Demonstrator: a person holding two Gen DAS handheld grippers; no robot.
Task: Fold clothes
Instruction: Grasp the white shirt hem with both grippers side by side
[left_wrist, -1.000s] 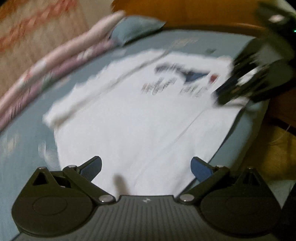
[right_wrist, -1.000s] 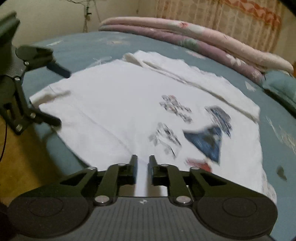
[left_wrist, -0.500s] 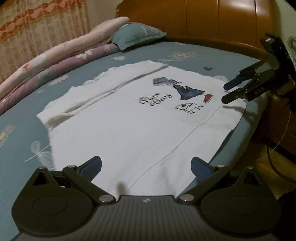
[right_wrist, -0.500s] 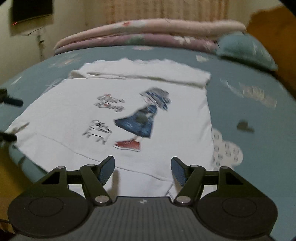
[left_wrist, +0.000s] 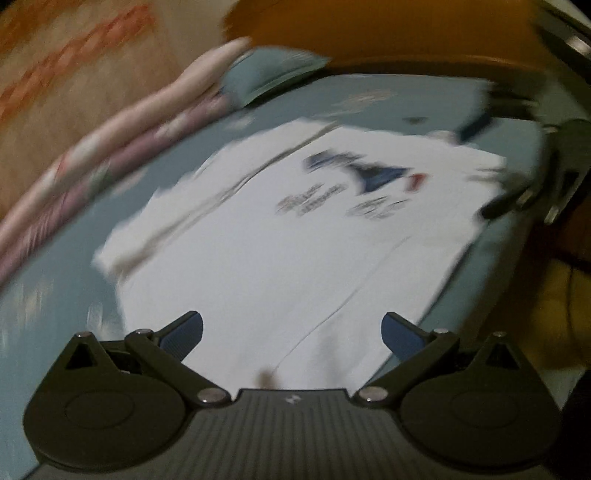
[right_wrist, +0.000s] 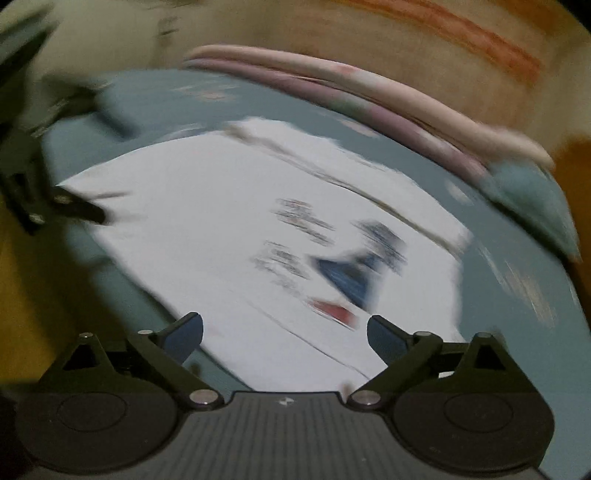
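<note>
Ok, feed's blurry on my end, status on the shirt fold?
Left gripper open, right gripper open, both empty. White shirt flat on the bed, near edge unfolded. Nothing in the way.

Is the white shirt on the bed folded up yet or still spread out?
Mostly spread: the white shirt lies flat on the bed, print facing up, only its far edge doubled over. Neither gripper holds it.

Blue-sheeted bed (left_wrist: 369, 96), wooden headboard (left_wrist: 388, 33), patterned curtain (left_wrist: 74, 62), dim light
</note>
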